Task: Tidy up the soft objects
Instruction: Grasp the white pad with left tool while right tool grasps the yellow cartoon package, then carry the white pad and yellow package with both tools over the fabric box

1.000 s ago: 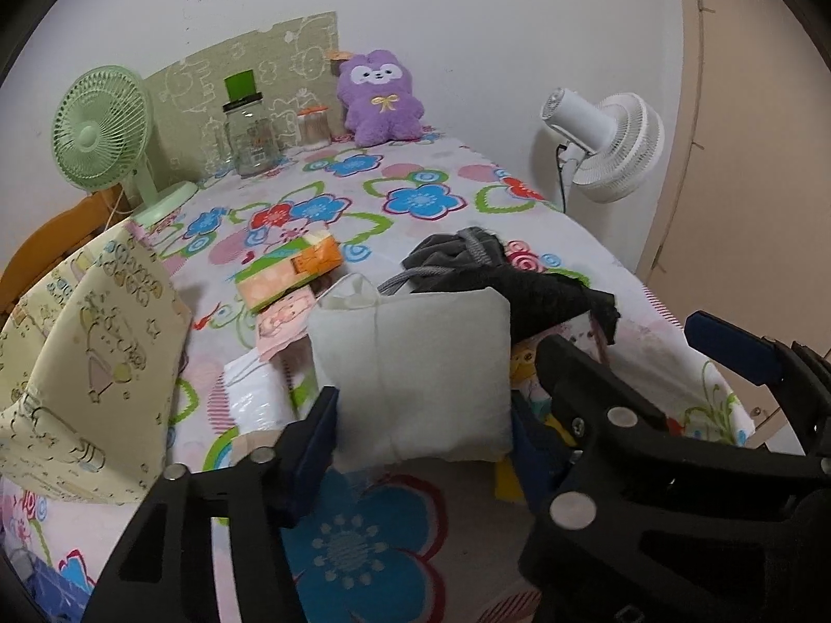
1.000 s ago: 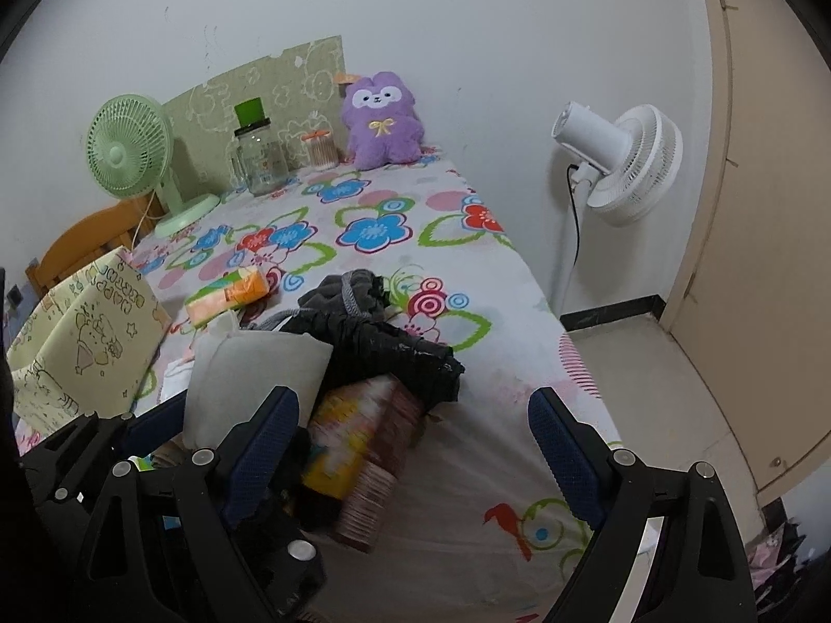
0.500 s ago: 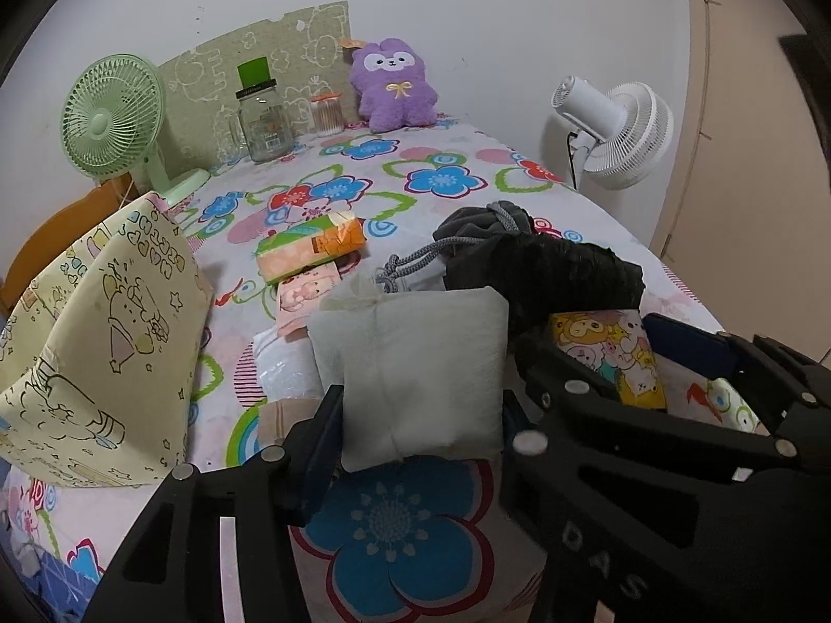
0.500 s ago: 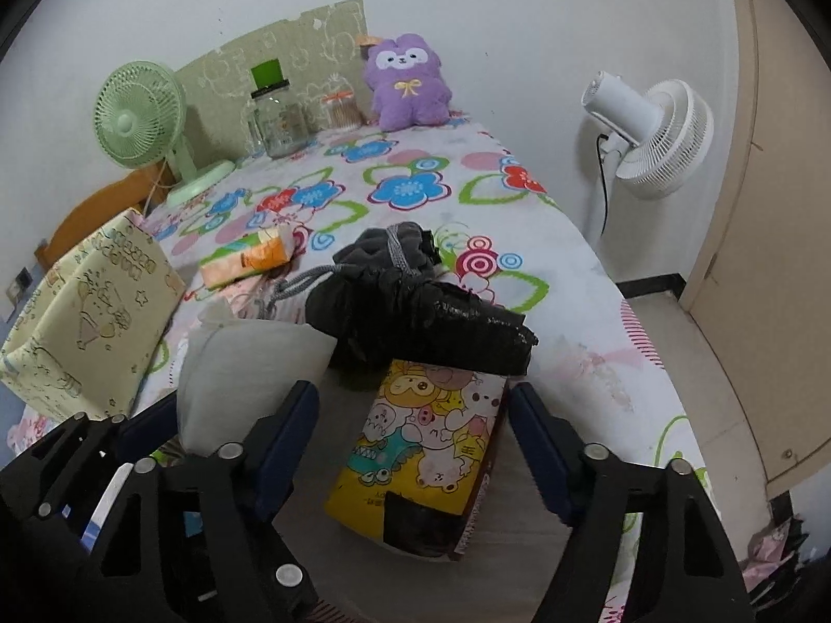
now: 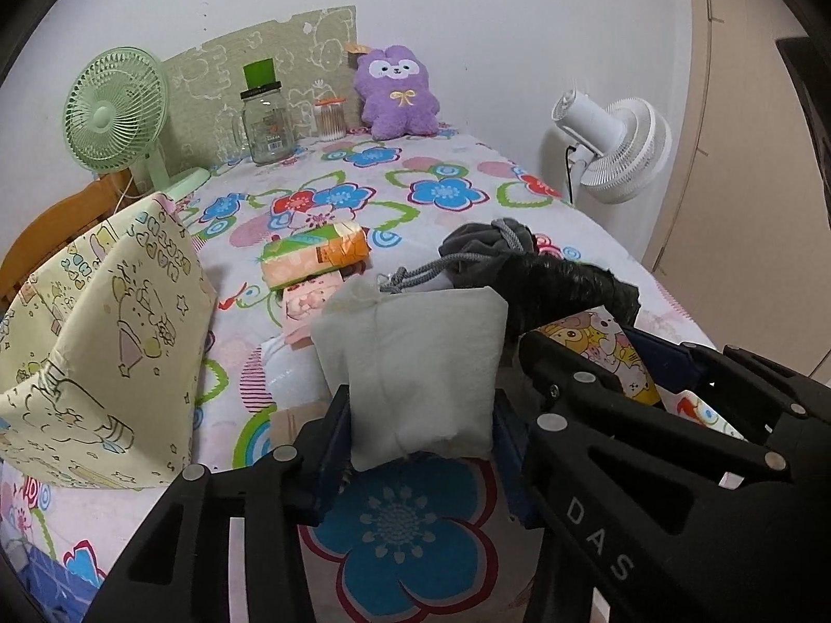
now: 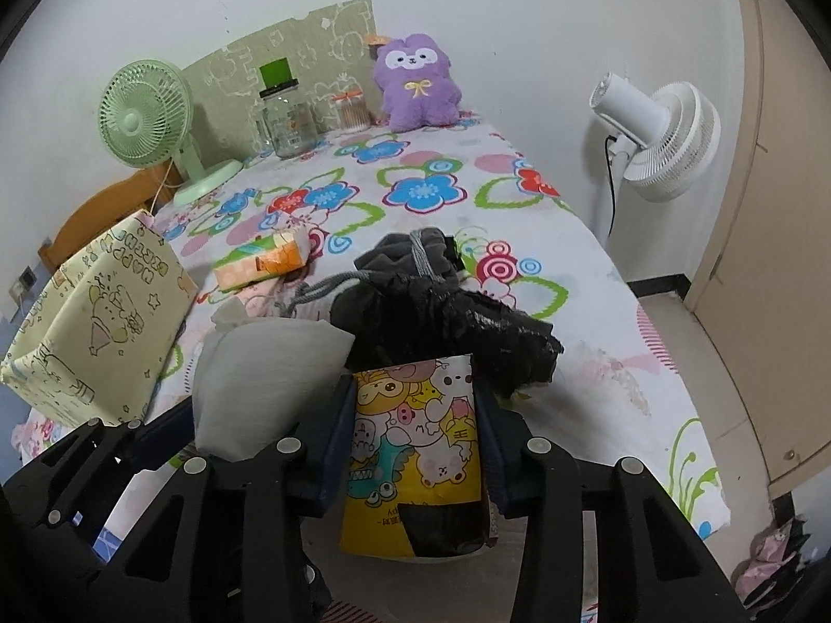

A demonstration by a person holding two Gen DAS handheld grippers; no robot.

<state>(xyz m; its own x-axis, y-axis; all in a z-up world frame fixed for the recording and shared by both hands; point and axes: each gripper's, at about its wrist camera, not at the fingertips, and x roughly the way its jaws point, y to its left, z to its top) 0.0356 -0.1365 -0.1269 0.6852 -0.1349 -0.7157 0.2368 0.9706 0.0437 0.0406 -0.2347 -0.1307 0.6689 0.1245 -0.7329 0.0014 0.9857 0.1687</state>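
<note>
My left gripper (image 5: pixel 420 446) is shut on a white cloth pouch (image 5: pixel 415 368), held above the flowered bedsheet (image 5: pixel 363 192). My right gripper (image 6: pixel 413 446) has closed on a yellow cartoon-print packet (image 6: pixel 415 446); its pads press both sides. The white pouch also shows in the right wrist view (image 6: pixel 259 384), just left of the packet. A black and grey bundle of fabric (image 6: pixel 441 311) lies behind both. An orange-green tissue pack (image 5: pixel 317 257) lies further back. A purple plush (image 5: pixel 397 91) sits by the wall.
A yellow cartoon-print fabric bag (image 5: pixel 104 363) stands open at the left. A green fan (image 5: pixel 117 109), a glass jar (image 5: pixel 265 119) and a small jar (image 5: pixel 330 119) stand at the head of the bed. A white fan (image 6: pixel 659 140) stands on the floor to the right.
My right gripper swung in over the cartoon packet and its jaws closed from wide open onto it. My left gripper kept its hold on the white pouch.
</note>
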